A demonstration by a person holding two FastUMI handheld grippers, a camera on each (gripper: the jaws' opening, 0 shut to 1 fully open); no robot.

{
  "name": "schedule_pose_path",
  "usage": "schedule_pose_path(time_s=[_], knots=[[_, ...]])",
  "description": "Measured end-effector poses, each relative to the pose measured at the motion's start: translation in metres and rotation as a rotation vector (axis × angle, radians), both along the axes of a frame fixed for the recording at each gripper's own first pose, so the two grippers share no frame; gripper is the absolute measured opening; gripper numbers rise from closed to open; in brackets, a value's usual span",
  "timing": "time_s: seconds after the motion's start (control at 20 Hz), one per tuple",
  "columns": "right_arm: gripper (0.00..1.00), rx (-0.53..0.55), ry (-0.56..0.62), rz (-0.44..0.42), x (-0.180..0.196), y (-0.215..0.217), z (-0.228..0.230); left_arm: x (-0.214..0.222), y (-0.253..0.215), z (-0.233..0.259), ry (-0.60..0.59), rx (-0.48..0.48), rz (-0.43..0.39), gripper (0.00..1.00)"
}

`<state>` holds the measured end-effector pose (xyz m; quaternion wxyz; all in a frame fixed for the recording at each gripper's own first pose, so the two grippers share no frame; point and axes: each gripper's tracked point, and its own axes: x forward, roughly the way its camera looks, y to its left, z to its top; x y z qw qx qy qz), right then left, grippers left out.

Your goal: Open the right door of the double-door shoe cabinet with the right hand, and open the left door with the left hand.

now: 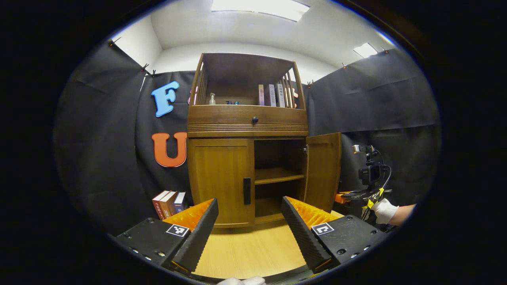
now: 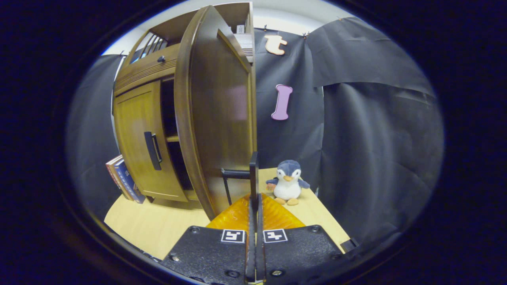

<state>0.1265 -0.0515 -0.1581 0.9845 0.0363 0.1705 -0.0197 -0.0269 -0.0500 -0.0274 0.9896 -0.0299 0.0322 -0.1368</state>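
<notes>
The shoe cabinet [image 1: 245, 130] stands on the desk [image 1: 249, 249] against the booth wall. Its right door [image 1: 323, 170] is swung open, baring an inner shelf [image 1: 277, 176]; the left door [image 1: 220, 182] is flush shut, its dark handle [image 1: 246, 190] untouched. The right hand-held gripper [image 2: 254, 180] is clamped on the right door's handle [image 2: 253, 174], which is mostly hidden between its fingers. The left hand-held gripper [image 1: 249, 215] hangs spread wide, apart from the left door. Books [image 1: 168, 202] lean beside the cabinet.
</notes>
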Motion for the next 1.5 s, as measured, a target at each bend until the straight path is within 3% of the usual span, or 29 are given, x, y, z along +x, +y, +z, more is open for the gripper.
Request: schedule_pose_path(time_s=[0.15, 0.25, 0.45, 1.15, 1.3, 1.4, 1.5], knots=[[0.04, 0.027, 0.009, 0.019, 0.003, -0.022, 0.000, 0.005, -0.028, 0.003, -0.005, -0.020, -0.025, 0.96], [0.04, 0.026, 0.016, 0.058, 0.004, -0.033, -0.001, 0.009, -0.041, -0.002, 0.016, -0.026, -0.010, 1.00], [0.04, 0.033, 0.019, 0.122, 0.011, -0.052, 0.000, 0.017, -0.071, -0.013, 0.068, -0.073, 0.013, 0.97], [0.06, 0.023, 0.034, 0.442, 0.014, -0.084, 0.000, 0.003, -0.104, -0.002, 0.042, -0.043, 0.272, 0.95], [0.17, 0.032, 0.025, 0.482, -0.004, -0.096, 0.007, 0.004, -0.106, 0.000, 0.048, -0.006, 0.300, 0.94], [0.33, 0.039, 0.004, 0.495, -0.020, -0.106, 0.020, 0.007, -0.106, 0.002, 0.049, 0.017, 0.300, 0.95], [0.56, 0.047, -0.017, 0.490, -0.031, -0.113, 0.035, 0.013, -0.102, 0.002, 0.042, 0.039, 0.301, 0.95]])
